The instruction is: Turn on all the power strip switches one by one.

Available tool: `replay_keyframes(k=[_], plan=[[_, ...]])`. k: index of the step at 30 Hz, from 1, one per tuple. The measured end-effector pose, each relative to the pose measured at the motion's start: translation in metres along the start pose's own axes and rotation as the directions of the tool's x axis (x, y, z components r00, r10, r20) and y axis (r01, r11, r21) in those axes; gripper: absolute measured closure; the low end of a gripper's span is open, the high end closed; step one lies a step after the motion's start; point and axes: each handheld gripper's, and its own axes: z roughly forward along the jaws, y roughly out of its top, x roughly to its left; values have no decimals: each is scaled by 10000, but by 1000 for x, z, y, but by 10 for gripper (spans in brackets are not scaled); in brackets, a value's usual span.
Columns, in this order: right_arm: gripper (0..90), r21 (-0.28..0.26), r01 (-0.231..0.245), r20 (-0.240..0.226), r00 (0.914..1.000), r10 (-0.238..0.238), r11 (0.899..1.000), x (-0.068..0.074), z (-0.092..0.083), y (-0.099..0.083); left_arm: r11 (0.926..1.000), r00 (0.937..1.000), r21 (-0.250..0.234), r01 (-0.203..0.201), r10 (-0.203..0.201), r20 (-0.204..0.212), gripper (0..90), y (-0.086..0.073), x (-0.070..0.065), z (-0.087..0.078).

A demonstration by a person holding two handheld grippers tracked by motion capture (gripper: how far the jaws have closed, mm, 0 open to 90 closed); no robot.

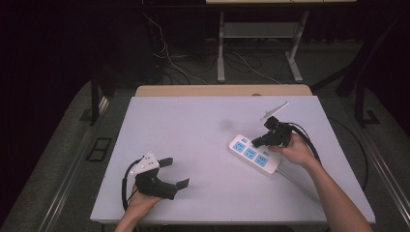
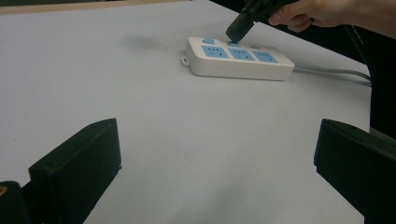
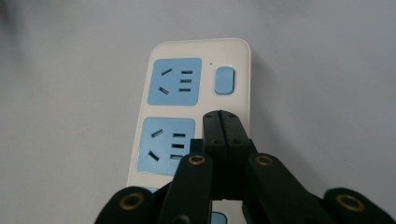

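Bare forearms, black left gripper [image 1: 175, 172] with white plate, black right gripper [image 1: 255, 142], brass screws, black cables

One white plastic power strip [image 1: 255, 154] with three blue sockets lies on one pale grey tabletop [image 1: 193, 135]. Two black hand-held grippers: the left hand-held gripper [image 1: 176, 172] and the right hand-held gripper [image 1: 255, 141].

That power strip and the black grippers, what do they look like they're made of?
The power strip looks like smooth moulded plastic: a cream-white, slightly glossy shell with rounded edges and matte blue socket faces. The right gripper, shut over it, looks like matte black hard plastic with brass-coloured screws, though coated metal can't be excluded.
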Motion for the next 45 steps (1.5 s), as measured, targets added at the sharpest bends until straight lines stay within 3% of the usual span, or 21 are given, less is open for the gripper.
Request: replay_keyframes(k=[19,35,37,45], plan=[[900,-511,-152,-207,9997,142,9986,-4,2,-7,10000,10000,-4,-25,25,-6,0,0,0,0],[900,-439,66,-125,9999,-71,9990,-4,4,-7,10000,10000,-3,-14,14,-39,0,0,0,0],[900,-403,165,111,9998,-161,9991,-3,4,-8,10000,10000,-16,-21,21,-40,0,0,-1,0],[900,-811,-199,-189,9997,185,9965,-7,3,-14,10000,10000,24,5,-5,-10,0,0,1,0]])
